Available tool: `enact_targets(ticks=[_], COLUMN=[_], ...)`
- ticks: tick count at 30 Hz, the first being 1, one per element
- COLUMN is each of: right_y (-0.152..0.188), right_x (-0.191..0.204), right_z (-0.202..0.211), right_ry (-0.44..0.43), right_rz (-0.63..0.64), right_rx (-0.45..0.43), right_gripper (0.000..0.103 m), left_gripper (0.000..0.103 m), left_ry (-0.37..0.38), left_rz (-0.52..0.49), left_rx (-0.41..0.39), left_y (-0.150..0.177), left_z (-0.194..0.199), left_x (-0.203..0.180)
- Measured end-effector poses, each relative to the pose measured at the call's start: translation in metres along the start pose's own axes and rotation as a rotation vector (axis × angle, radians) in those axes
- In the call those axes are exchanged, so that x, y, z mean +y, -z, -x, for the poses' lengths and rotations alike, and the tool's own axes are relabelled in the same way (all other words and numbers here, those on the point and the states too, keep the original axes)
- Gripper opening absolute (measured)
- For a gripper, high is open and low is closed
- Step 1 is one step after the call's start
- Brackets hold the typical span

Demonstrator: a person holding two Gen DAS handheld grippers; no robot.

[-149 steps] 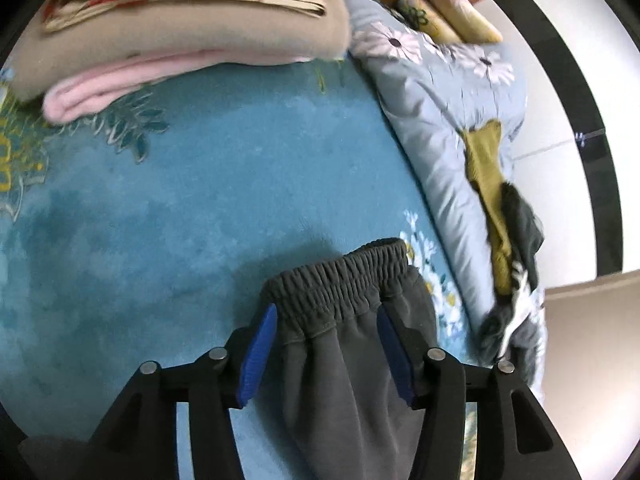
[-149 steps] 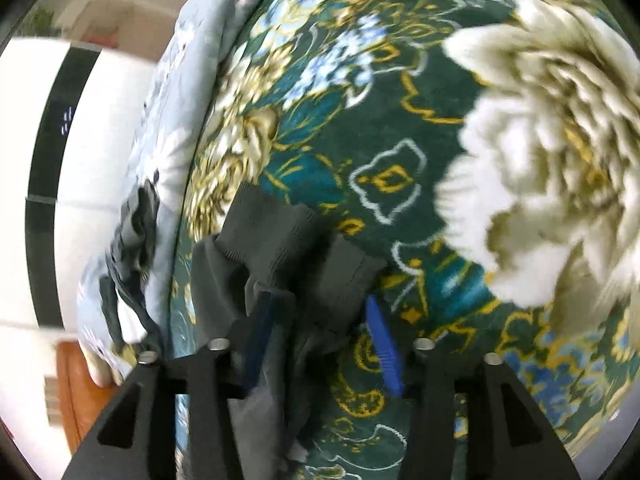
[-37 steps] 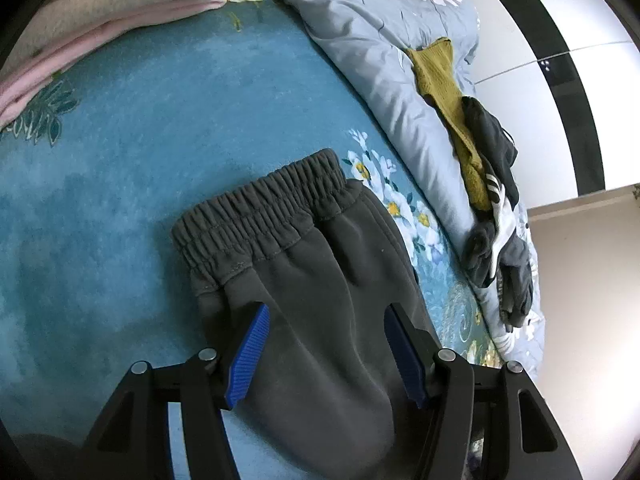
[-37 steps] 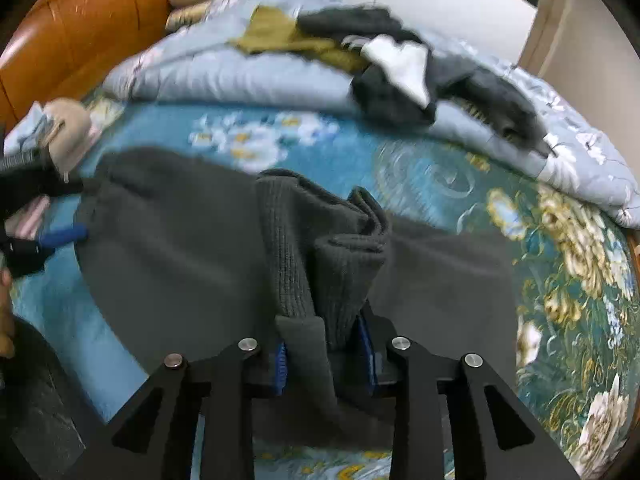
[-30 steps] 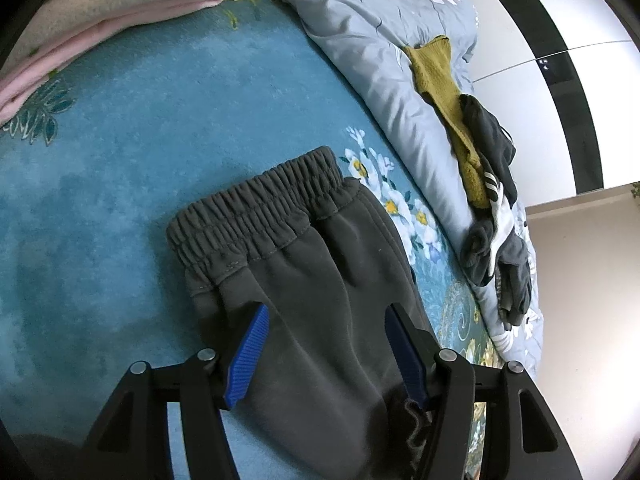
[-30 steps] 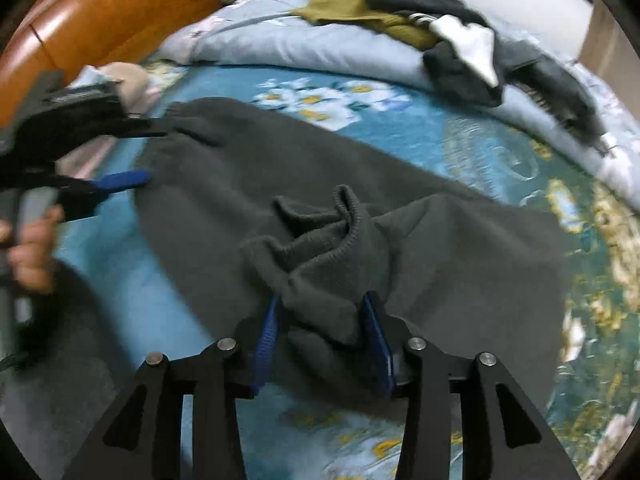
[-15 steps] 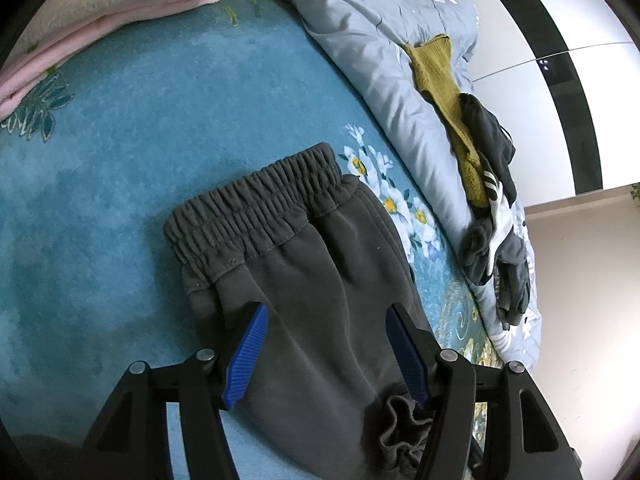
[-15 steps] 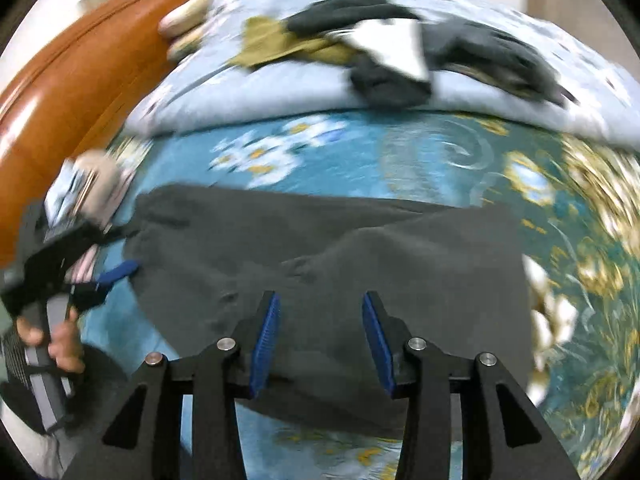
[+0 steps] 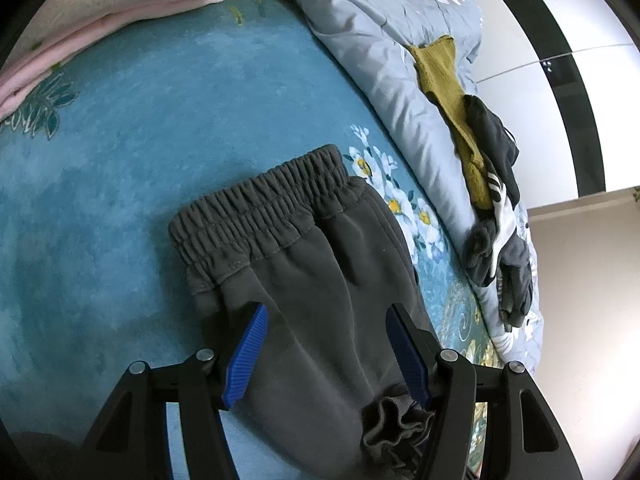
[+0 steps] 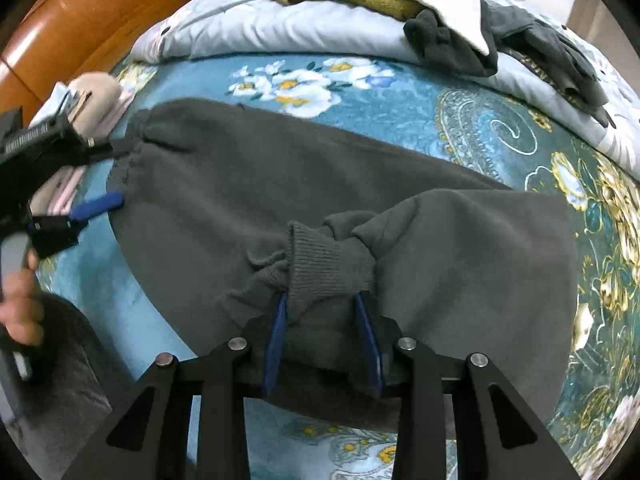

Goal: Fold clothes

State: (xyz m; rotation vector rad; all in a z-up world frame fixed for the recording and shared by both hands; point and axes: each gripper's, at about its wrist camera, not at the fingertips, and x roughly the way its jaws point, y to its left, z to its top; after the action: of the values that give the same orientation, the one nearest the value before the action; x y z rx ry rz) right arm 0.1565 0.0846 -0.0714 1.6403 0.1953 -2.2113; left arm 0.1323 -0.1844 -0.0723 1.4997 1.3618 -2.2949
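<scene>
Grey sweatpants (image 10: 304, 200) are laid flat on the teal floral bedspread (image 9: 120, 120), folded back on themselves so that the ribbed ankle cuffs (image 10: 328, 264) lie on top of the upper legs. In the right wrist view the cuffs sit at 6 o'clock, between the blue pads of the right gripper (image 10: 320, 320); its jaws are narrow and closing on the bunched cuffs. In the left wrist view the elastic waistband (image 9: 260, 208) is seen at the centre, and the left gripper (image 9: 324, 344) is held over the fabric just below it, at 6 o'clock, with jaws wide and nothing pinched. A heap of unfolded clothes (image 10: 460, 12) is left on the grey quilt (image 9: 380, 40) at 12 to 1 o'clock in the right view.

The lengthwise fold appears to be in hand, with the cuffs being carried toward the waistband. The next move calls for the cuffs to be drawn toward 9 o'clock in the right view, aligned with the waistband edge and released, while the waist end is kept steady.
</scene>
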Motion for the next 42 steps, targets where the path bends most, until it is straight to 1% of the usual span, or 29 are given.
enact_targets(ticks=[6, 11, 13, 15, 16, 18, 19, 21, 24, 27, 28, 30, 32, 34, 37, 38, 39, 40, 41, 42], right_y=[-0.012, -0.010, -0.007, -0.005, -0.004, -0.003, -0.003, -0.005, -0.015, -0.023, -0.023, -0.025, -0.024, -0.023, -0.024, -0.024, -0.024, -0.023, -0.018, -0.013], right_x=[-0.001, -0.013, -0.027, -0.042, -0.049, -0.063, -0.070, -0.070, -0.046, -0.017, -0.011, 0.001, 0.011, 0.013, 0.010, 0.009, 0.008, 0.007, 0.007, 0.007], right_z=[-0.009, -0.009, -0.007, -0.006, -0.005, 0.001, 0.004, 0.017, 0.036, 0.034, 0.024, 0.002, -0.017, -0.020, 0.000, 0.008, 0.017, 0.025, 0.030, 0.035], right_ry=[0.011, 0.000, -0.034, -0.075, -0.095, -0.167, -0.203, -0.294, -0.324, -0.325, -0.337, -0.361, -0.259, -0.282, -0.269, -0.243, -0.216, -0.189, -0.171, -0.153], right_rz=[-0.049, -0.105, -0.168, -0.236, -0.270, -0.340, -0.374, -0.375, -0.249, -0.146, -0.139, -0.127, -0.105, -0.118, -0.072, -0.039, -0.006, 0.028, 0.065, 0.102], right_rx=[0.014, 0.014, 0.011, 0.016, 0.019, 0.008, 0.003, -0.030, -0.067, -0.065, -0.038, 0.016, 0.053, 0.051, -0.005, -0.028, -0.050, -0.072, -0.076, -0.080], right_gripper=[0.037, 0.037, 0.032, 0.024, 0.022, 0.018, 0.018, 0.017, 0.016, 0.014, 0.010, 0.008, 0.008, 0.008, 0.008, 0.013, 0.030, 0.038, 0.050, 0.051], left_gripper=[0.066, 0.066, 0.066, 0.066, 0.066, 0.066, 0.066, 0.066, 0.066, 0.066, 0.066, 0.066, 0.066, 0.066, 0.066, 0.066, 0.066, 0.066, 0.066, 0.066], left_ry=[0.005, 0.017, 0.018, 0.019, 0.020, 0.023, 0.024, 0.025, 0.022, 0.012, 0.010, 0.008, 0.008, 0.015, 0.030, 0.029, 0.026, 0.024, 0.021, 0.019], left_rz=[0.008, 0.029, 0.029, 0.028, 0.027, 0.029, 0.029, 0.028, 0.023, 0.010, 0.009, 0.011, 0.021, 0.034, 0.055, 0.054, 0.049, 0.045, 0.041, 0.036], left_rx=[-0.003, -0.003, -0.002, -0.001, -0.001, 0.000, 0.000, 0.000, 0.005, 0.007, 0.006, 0.004, 0.000, -0.006, -0.010, -0.011, -0.012, -0.014, -0.015, -0.017], left_y=[-0.001, -0.002, -0.002, -0.001, -0.001, -0.001, -0.001, -0.001, -0.001, 0.000, 0.000, 0.000, 0.000, 0.000, -0.002, -0.002, -0.002, -0.002, -0.002, -0.002], left_z=[0.001, 0.001, 0.001, 0.001, 0.001, 0.001, 0.000, 0.000, -0.001, -0.001, -0.001, 0.000, 0.002, 0.003, 0.003, 0.003, 0.003, 0.003, 0.002, 0.002], left_x=[0.001, 0.003, 0.003, 0.004, 0.004, 0.004, 0.004, 0.003, 0.002, 0.000, -0.001, -0.001, 0.001, 0.004, 0.007, 0.007, 0.006, 0.005, 0.004, 0.003])
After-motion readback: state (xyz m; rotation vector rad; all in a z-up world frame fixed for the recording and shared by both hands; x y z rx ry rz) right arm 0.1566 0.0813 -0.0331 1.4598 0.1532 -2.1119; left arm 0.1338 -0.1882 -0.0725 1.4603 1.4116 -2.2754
